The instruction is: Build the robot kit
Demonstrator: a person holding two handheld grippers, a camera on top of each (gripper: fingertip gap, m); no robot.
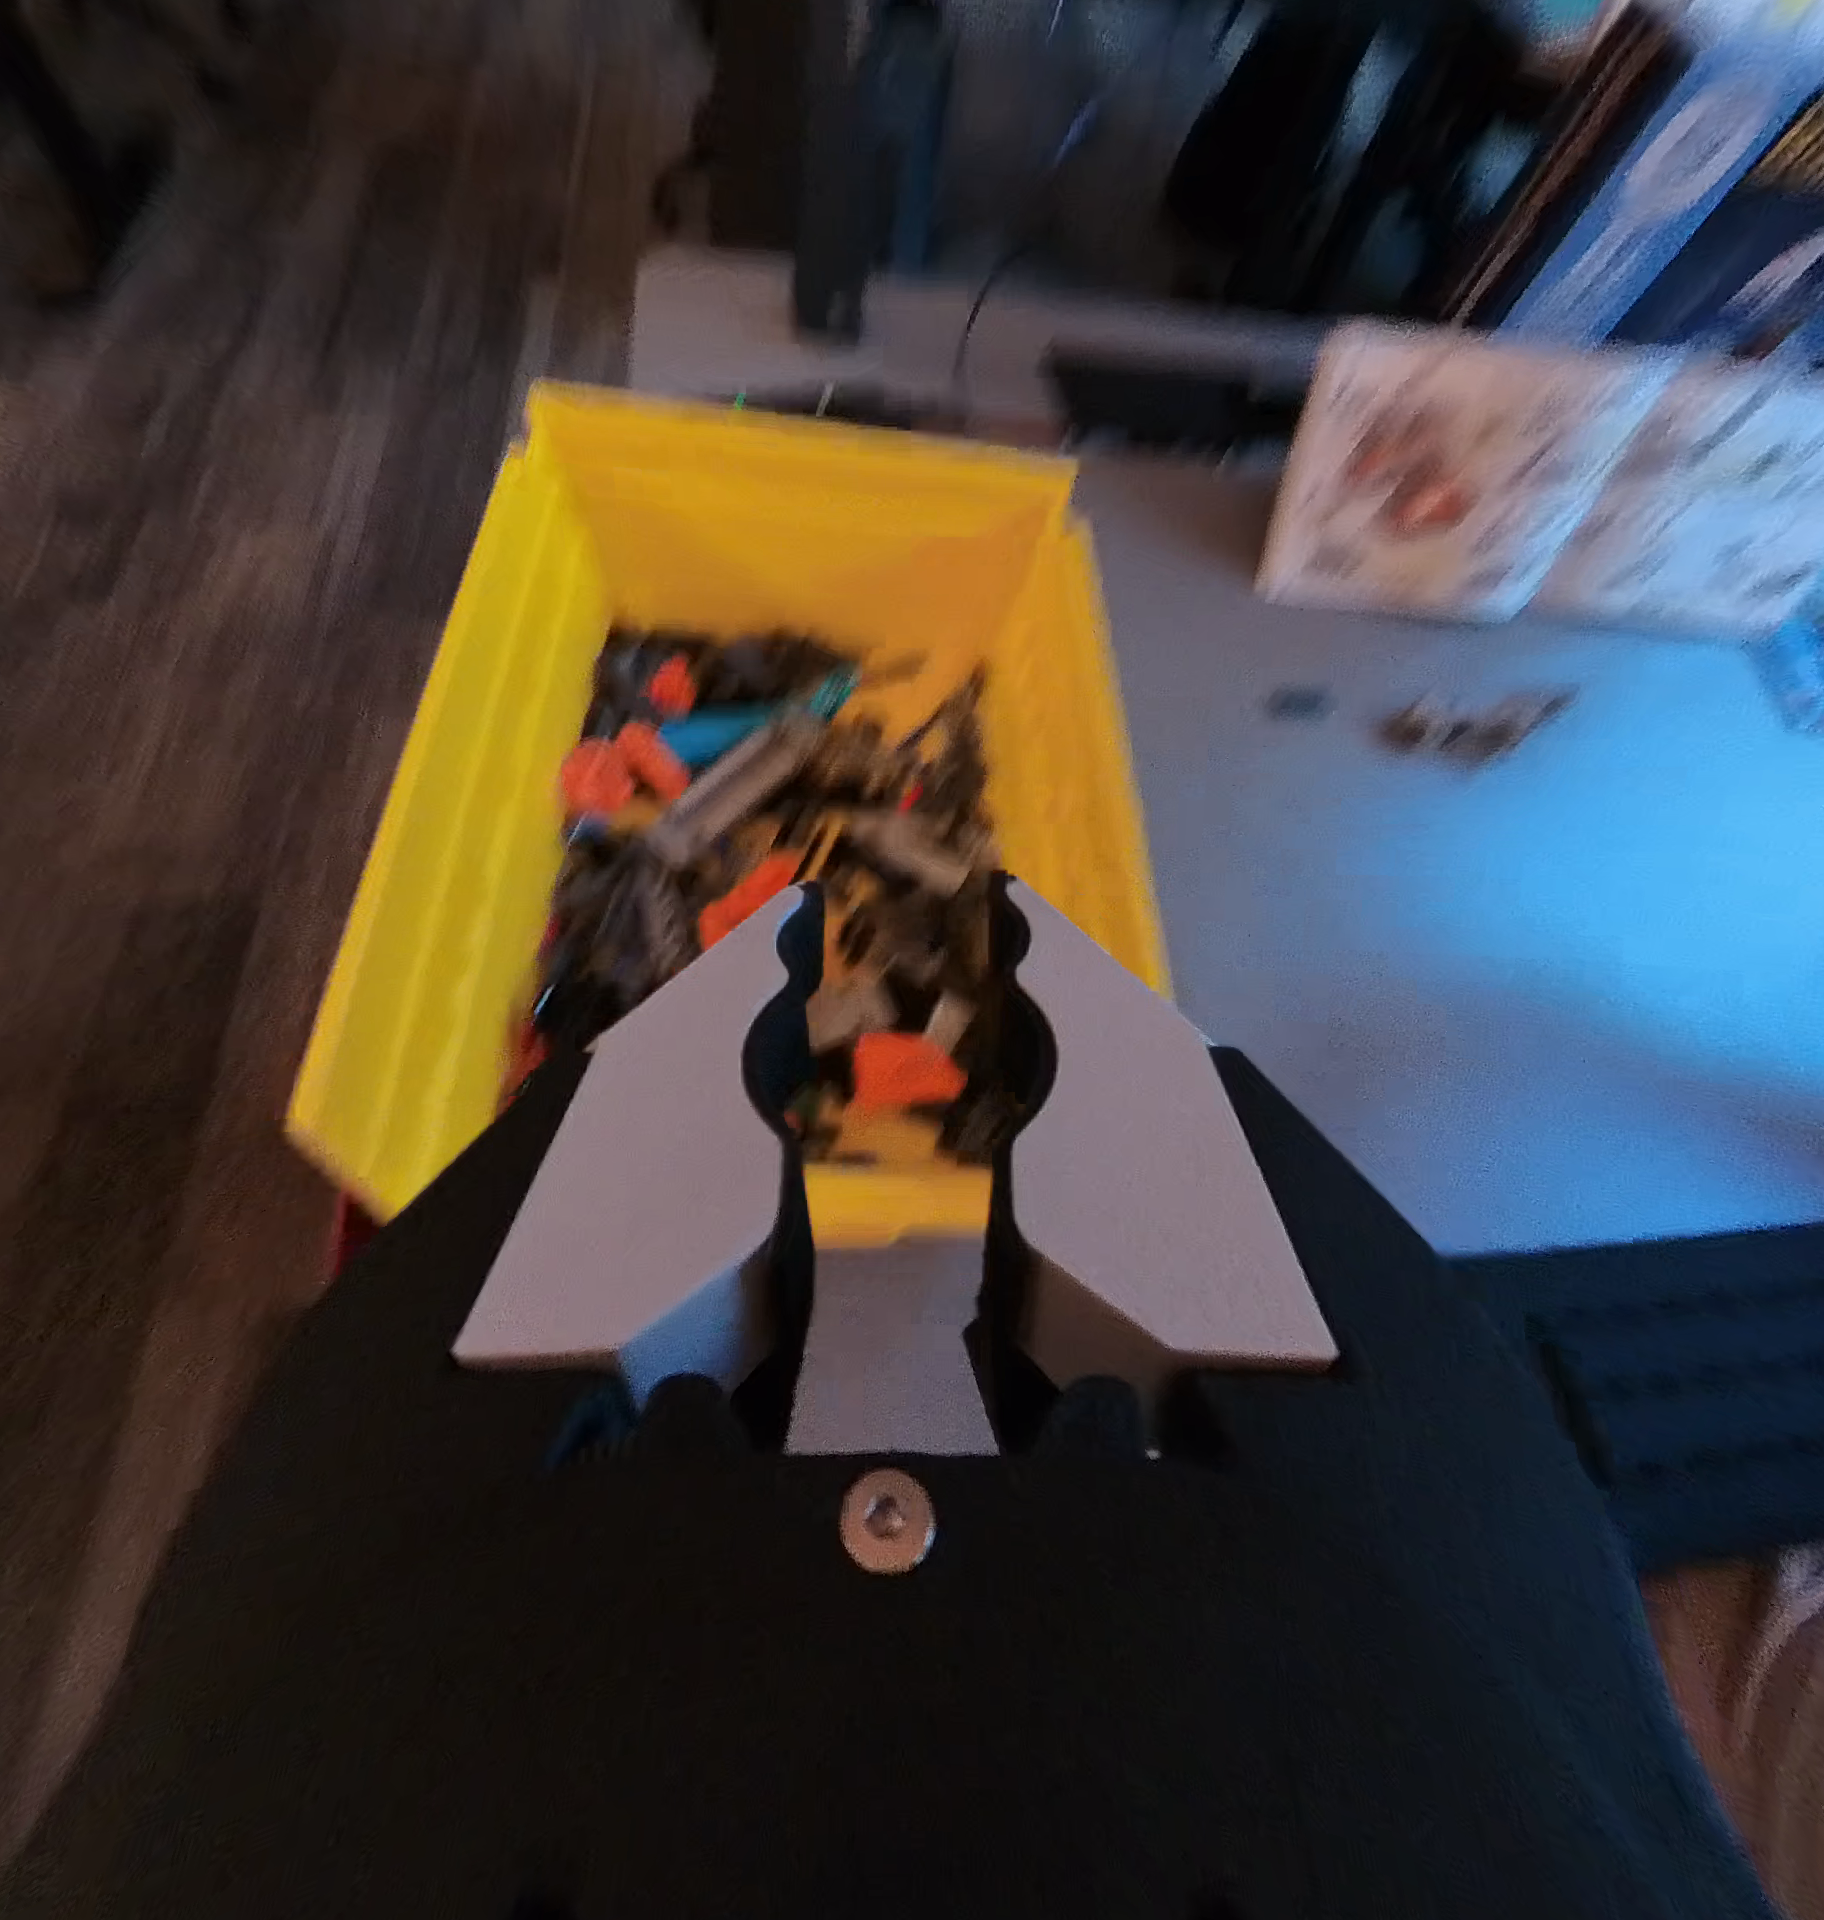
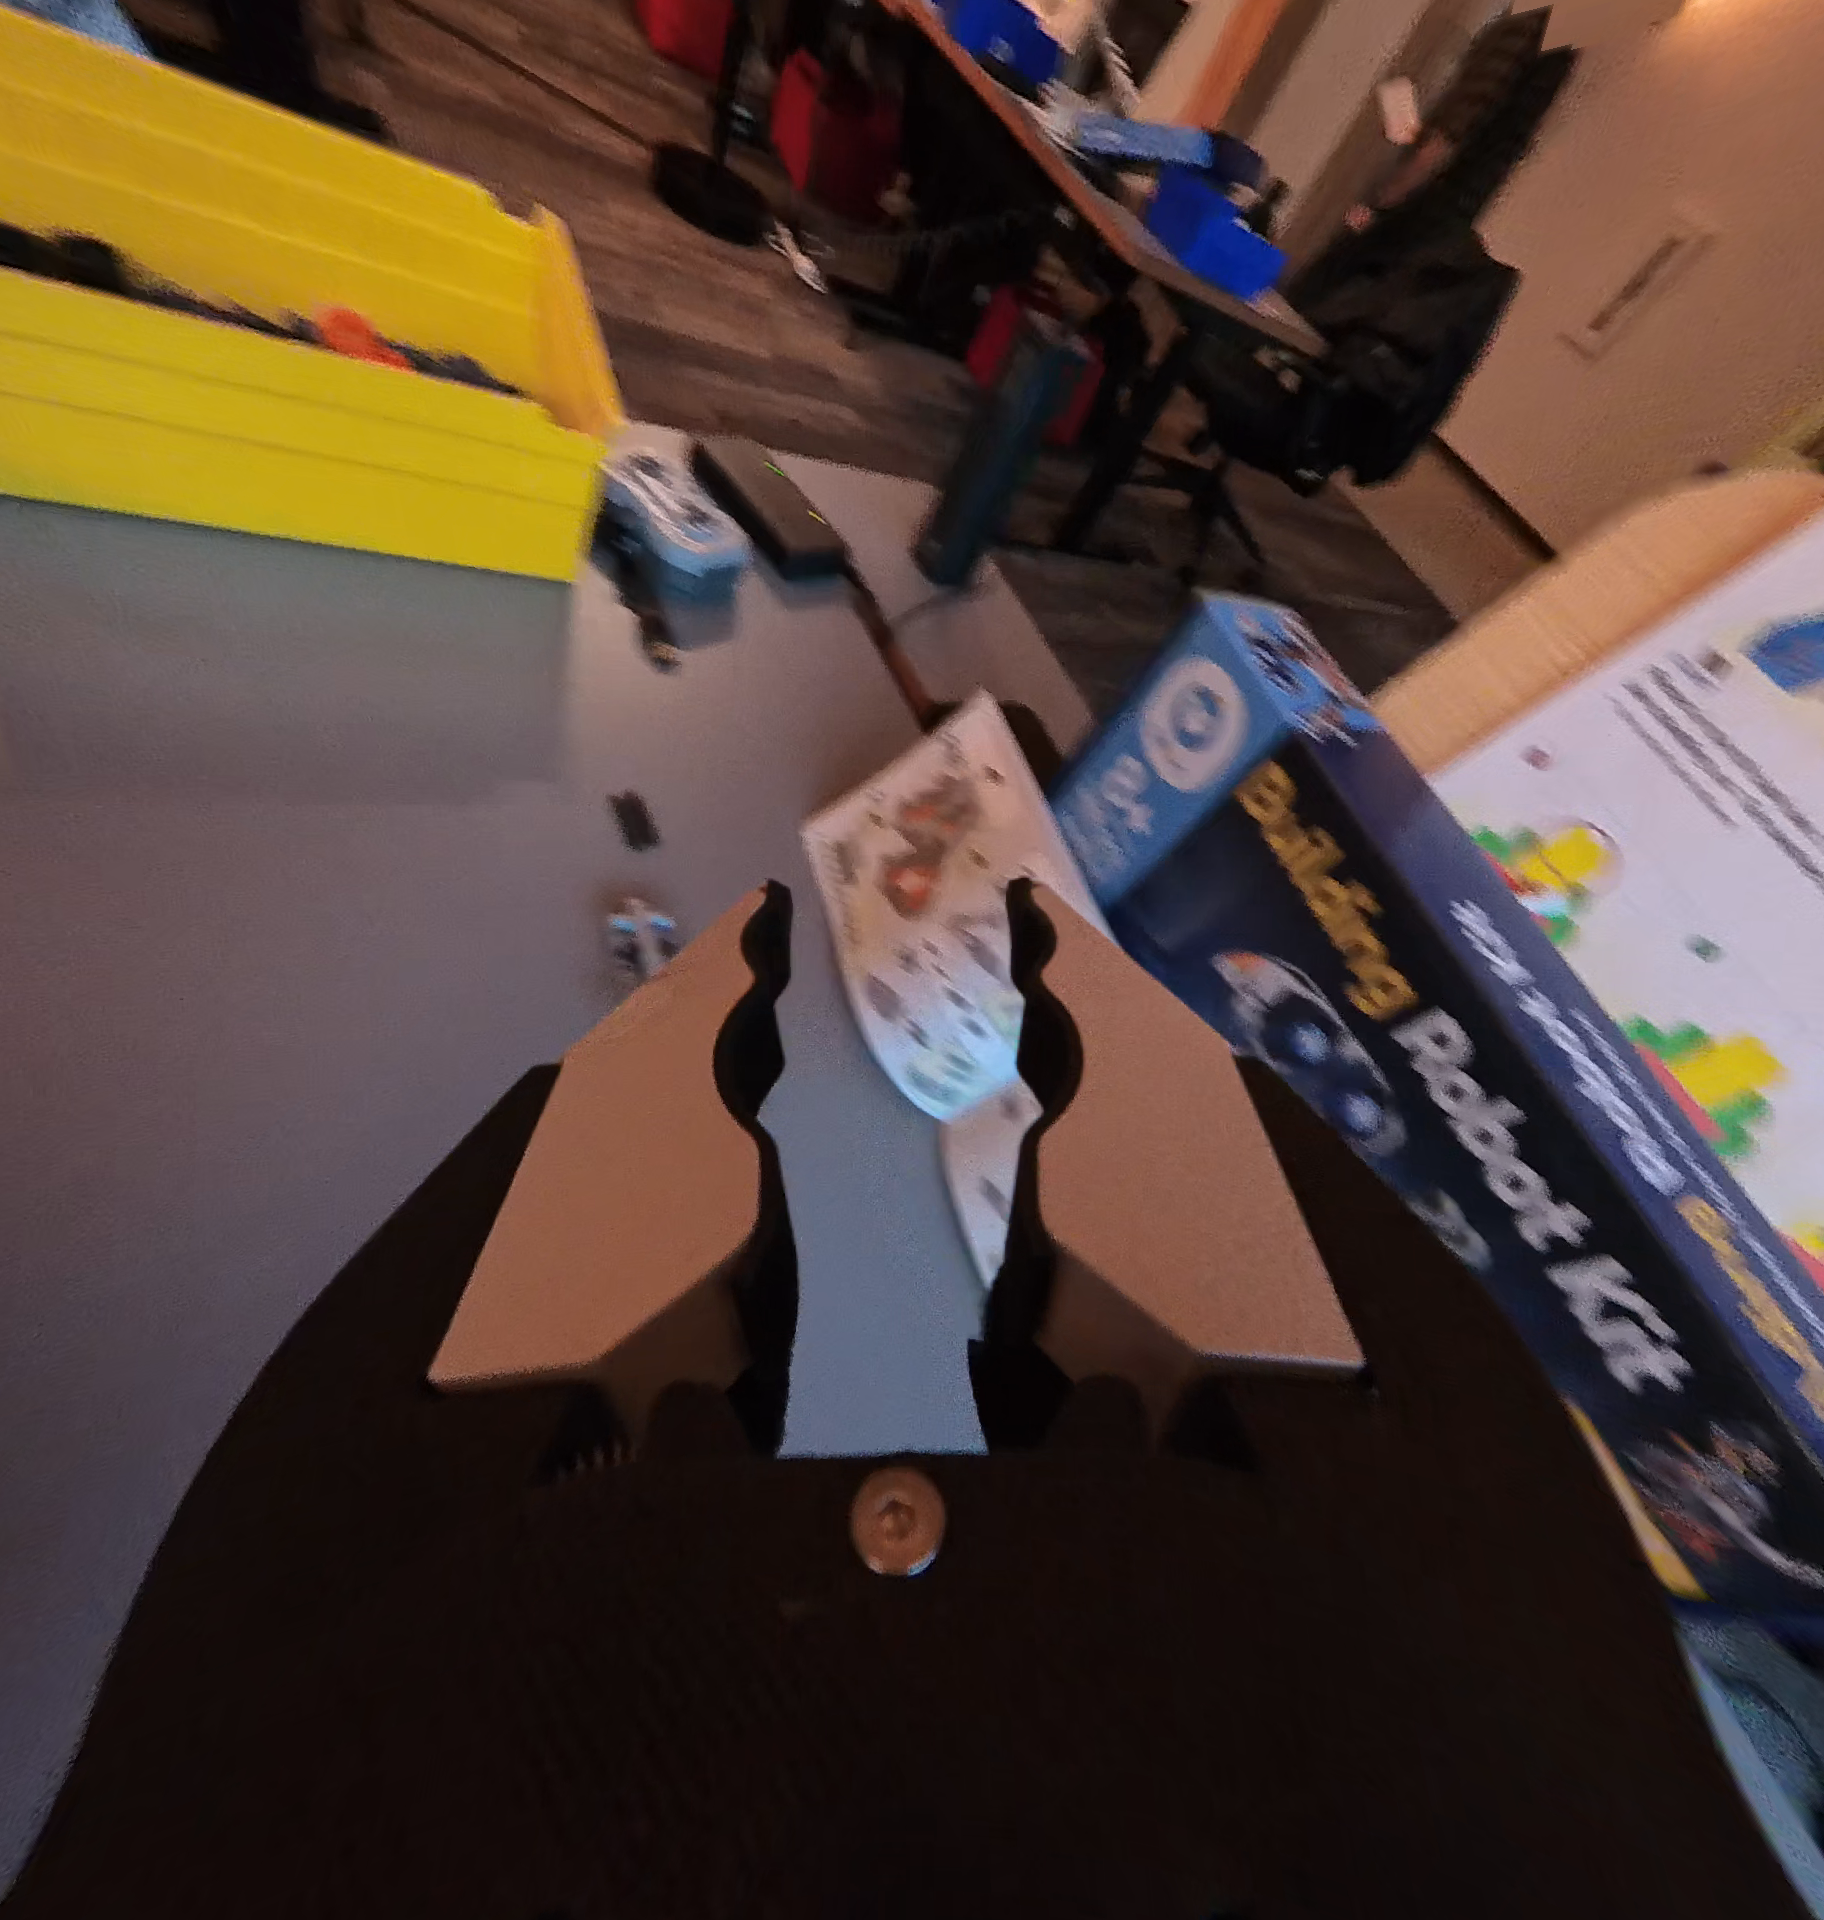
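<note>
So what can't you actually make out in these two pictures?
- Left wrist view: the pieces in the yellow bin are motion-blurred; the left hand-held gripper covers its near end.
- Right wrist view: the booklet is blurred and partly behind the right hand-held gripper; the small parts on the table are too small to identify.

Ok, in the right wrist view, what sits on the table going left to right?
Yellow bin → small dark piece → printed leaflet → dark blue box → large white box.
</note>
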